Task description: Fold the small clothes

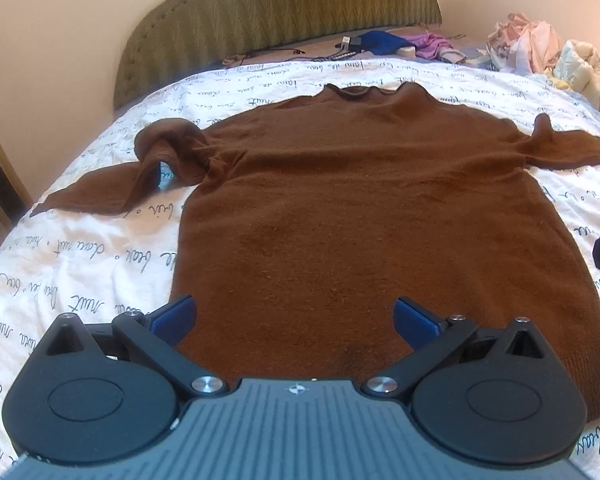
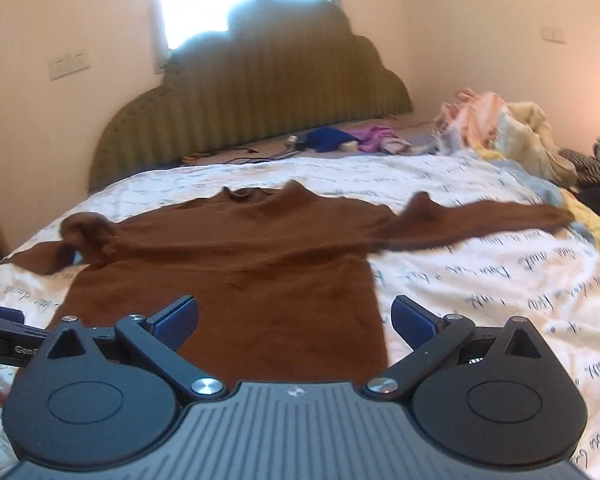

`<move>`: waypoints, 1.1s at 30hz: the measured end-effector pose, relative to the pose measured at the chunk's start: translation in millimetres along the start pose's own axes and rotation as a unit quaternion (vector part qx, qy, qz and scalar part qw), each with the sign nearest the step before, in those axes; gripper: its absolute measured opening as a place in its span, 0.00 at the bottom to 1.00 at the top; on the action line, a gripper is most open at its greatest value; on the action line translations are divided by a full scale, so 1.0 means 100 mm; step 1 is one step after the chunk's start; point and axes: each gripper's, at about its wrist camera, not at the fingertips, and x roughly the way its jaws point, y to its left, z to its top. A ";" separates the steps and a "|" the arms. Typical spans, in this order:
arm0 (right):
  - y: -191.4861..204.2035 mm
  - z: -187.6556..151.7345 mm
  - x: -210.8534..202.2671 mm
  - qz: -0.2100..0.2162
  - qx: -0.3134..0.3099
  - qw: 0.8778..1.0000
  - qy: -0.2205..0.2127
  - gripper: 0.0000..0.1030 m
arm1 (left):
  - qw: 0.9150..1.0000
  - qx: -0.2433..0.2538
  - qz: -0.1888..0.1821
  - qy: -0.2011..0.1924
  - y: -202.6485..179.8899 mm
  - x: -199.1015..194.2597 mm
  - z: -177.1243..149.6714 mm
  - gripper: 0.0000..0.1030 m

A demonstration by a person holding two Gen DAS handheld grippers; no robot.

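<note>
Bed (image 1: 100, 248) under white script-printed cover, brown sweater (image 1: 360, 208) spread flat at centre, collar toward 12 o'clock, sleeves out to 9 and 3, left tool (image 1: 296, 320) spread wide over hem, empty, right tool (image 2: 296, 320) likewise gaping above hem's 3 o'clock corner

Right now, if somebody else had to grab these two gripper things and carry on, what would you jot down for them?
Left gripper: open, holding nothing, over the sweater's hem.
Right gripper: open, holding nothing, near the hem's right corner.
Brown sweater: spread flat on the white bedspread, collar toward the headboard. Its left sleeve is bunched and twisted; its right sleeve lies stretched out sideways.
Done: the sweater is laid out; no fold made.
Left: straighten the left sleeve, fold both sleeves in, then fold the body.
</note>
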 end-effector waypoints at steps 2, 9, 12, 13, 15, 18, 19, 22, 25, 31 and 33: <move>-0.04 -0.03 0.05 0.002 0.000 1.000 0.007 1.00 | 1.000 -0.001 0.001 -0.004 -0.06 0.04 0.02 1.00; -0.24 -0.11 0.22 0.010 0.018 0.999 0.037 1.00 | 1.000 0.002 0.007 0.012 -0.19 0.25 0.10 1.00; -0.30 -0.11 0.31 0.004 0.024 0.998 0.051 1.00 | 0.999 -0.001 0.002 0.036 -0.22 0.39 0.13 1.00; -0.32 -0.10 0.34 0.005 0.021 0.998 0.052 1.00 | 0.999 0.008 0.005 0.038 -0.24 0.42 0.14 1.00; -0.37 -0.06 0.37 0.008 0.010 0.999 0.048 1.00 | 0.999 0.021 0.015 0.029 -0.29 0.44 0.15 1.00; -0.55 0.05 0.48 0.042 0.016 0.997 0.062 1.00 | 1.000 0.010 -0.007 0.013 -0.34 0.45 0.23 1.00; -0.63 0.09 0.54 0.049 0.016 0.996 0.071 1.00 | 1.000 -0.008 -0.026 0.007 -0.34 0.45 0.26 1.00; -0.92 0.20 0.61 0.022 -0.001 0.997 0.071 1.00 | 0.995 -0.039 -0.093 -0.021 -0.39 0.45 0.33 1.00; -1.39 0.35 0.67 -0.016 0.014 0.998 0.065 1.00 | 0.993 -0.023 -0.106 -0.056 -0.58 0.40 0.40 1.00; -2.54 0.72 0.92 -0.077 0.046 0.993 0.074 1.00 | 0.986 -0.001 -0.160 -0.049 -0.88 0.57 0.54 1.00; -2.95 0.82 1.01 -0.087 0.087 0.989 0.080 1.00 | 0.983 -0.018 -0.170 -0.059 -0.89 0.63 0.58 1.00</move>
